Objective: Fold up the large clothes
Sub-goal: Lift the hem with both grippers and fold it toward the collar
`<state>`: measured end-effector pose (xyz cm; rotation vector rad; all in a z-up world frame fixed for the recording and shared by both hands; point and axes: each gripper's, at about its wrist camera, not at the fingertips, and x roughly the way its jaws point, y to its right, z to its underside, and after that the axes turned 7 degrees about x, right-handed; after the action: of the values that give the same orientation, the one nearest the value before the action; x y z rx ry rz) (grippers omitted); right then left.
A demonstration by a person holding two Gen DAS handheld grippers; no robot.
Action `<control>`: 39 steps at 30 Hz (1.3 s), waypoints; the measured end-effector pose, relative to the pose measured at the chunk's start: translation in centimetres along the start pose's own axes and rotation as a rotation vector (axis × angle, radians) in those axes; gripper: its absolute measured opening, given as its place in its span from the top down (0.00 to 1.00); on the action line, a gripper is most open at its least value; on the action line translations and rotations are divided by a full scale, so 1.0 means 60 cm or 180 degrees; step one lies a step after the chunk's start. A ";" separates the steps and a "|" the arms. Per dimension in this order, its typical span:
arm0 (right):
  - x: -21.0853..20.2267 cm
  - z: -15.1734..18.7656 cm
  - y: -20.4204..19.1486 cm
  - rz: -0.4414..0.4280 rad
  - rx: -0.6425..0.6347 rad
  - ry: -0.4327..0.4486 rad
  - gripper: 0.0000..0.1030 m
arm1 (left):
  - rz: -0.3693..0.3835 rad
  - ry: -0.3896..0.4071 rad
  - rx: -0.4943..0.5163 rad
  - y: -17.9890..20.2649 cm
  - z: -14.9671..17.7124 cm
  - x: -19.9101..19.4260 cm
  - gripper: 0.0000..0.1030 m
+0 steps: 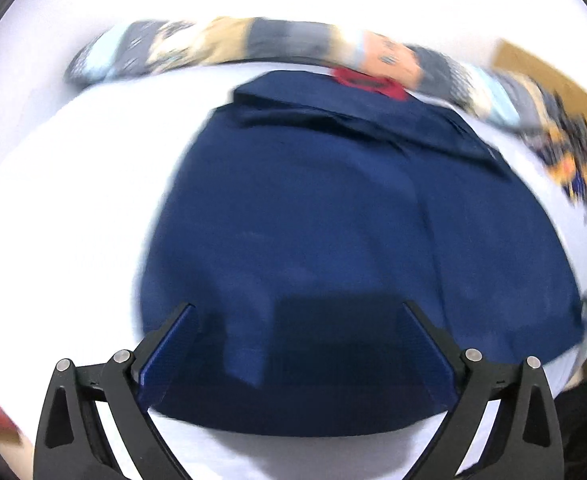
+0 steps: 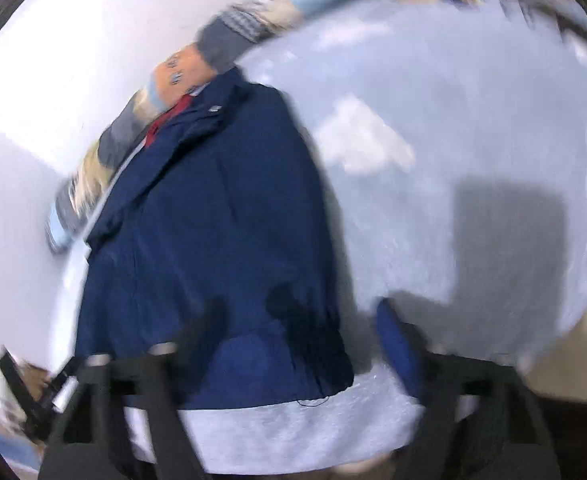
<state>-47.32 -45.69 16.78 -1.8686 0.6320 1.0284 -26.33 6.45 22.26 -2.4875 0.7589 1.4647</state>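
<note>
Lying flat on a white sheet point(image 1: 73, 200), the navy jacket point(image 1: 333, 220) spreads ahead of the left gripper point(image 1: 297, 312), whose fingers stand wide apart above its near hem, holding nothing. The right gripper point(image 2: 297, 312) hovers over the jacket's lower right corner, fingers also apart; the view is blurred. A patterned pillow point(image 1: 233, 44) runs beyond the red-lined collar point(image 1: 369, 82).
</note>
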 end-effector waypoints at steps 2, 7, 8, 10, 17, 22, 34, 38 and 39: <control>0.015 0.000 0.012 -0.0044 0.0142 -0.0108 0.41 | 0.0024 -0.0059 -0.0382 -0.064 -0.004 -0.004 0.04; 0.029 0.004 -0.009 -0.0108 0.0071 -0.0155 0.46 | 0.0426 -0.0249 -0.1318 -0.194 0.013 0.018 0.16; 0.032 0.008 -0.019 -0.0113 0.0019 -0.0164 0.46 | 0.0516 -0.0261 -0.1407 -0.207 0.017 0.024 0.27; 0.034 0.013 -0.024 -0.0275 -0.0024 -0.0195 0.57 | 0.0656 -0.0301 -0.1522 -0.228 0.022 0.039 0.36; 0.046 0.012 -0.019 -0.0275 0.0052 -0.0252 0.59 | 0.0808 -0.0397 -0.1135 -0.209 -0.001 0.084 0.60; 0.045 0.010 -0.006 -0.0298 0.0072 -0.0236 0.57 | 0.0695 -0.0400 -0.0896 -0.192 -0.026 0.106 0.59; 0.043 0.027 -0.049 -0.0533 -0.0283 -0.0200 0.71 | 0.0627 -0.0129 -0.0489 -0.104 -0.021 0.128 0.71; 0.059 0.028 -0.035 -0.0480 -0.0128 -0.0285 0.67 | 0.0722 -0.0172 -0.0583 -0.110 -0.019 0.156 0.70; 0.065 0.027 -0.030 -0.0502 -0.0054 -0.0306 0.66 | 0.0745 -0.0165 -0.0629 -0.113 -0.020 0.163 0.68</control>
<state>-44.55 -43.45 13.88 -1.8401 0.4137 1.0158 -18.19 8.43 13.72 -2.5604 0.9674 1.7547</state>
